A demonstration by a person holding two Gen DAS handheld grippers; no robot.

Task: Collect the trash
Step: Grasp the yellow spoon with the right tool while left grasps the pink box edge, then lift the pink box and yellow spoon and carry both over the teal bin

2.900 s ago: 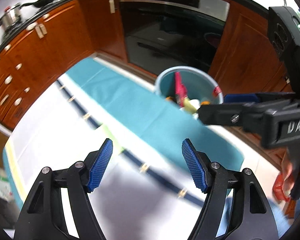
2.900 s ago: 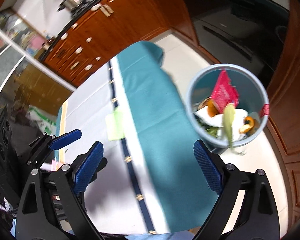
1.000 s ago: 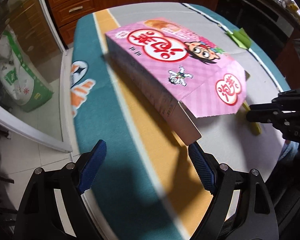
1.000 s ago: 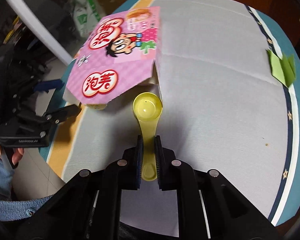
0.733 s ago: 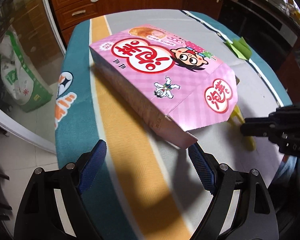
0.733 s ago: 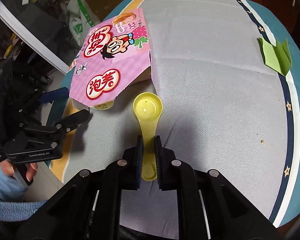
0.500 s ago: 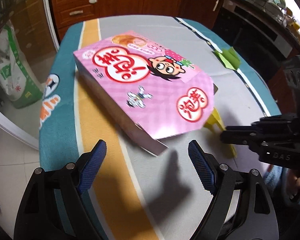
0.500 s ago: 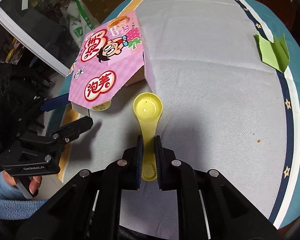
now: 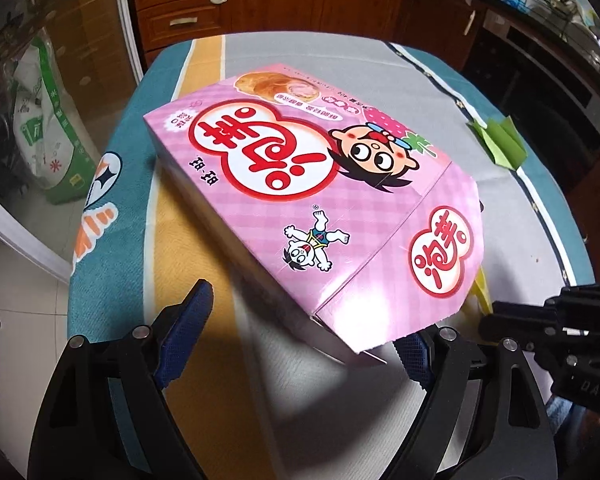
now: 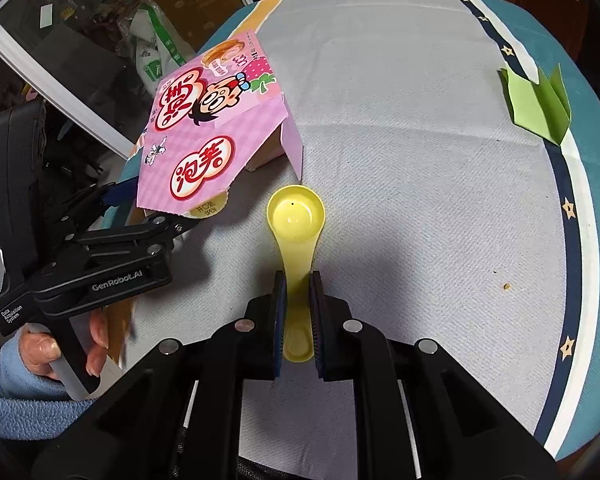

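Yellow plastic scoop (image 10: 296, 236) is pinched by its handle in our right gripper (image 10: 298, 308), jaws closed flat on the handle, bowl pointing forward, and probably just clear of the grey cloth on the table (image 10: 420, 120); holding the thin end keeps the bowl visible and should make it easy to drop into a bin later.

Our left gripper (image 9: 300, 332) is spread wide, holding nothing, and straddles the near corner of the pink snack box (image 9: 300, 184). Looks like we're lining up on that open-flap end because it's the narrowest part the jaws can span. Whether the pads touch the cardboard yet, we can't tell.

Box lies flat toward the left edge of the table, flap end nearest us, scoop bowl just beside it. Flap end is open; a little of the brown inside shows, contents not visible, likely empty.

Green folded paper (image 10: 536, 104) sits at the far right edge, well apart. No bin in view.
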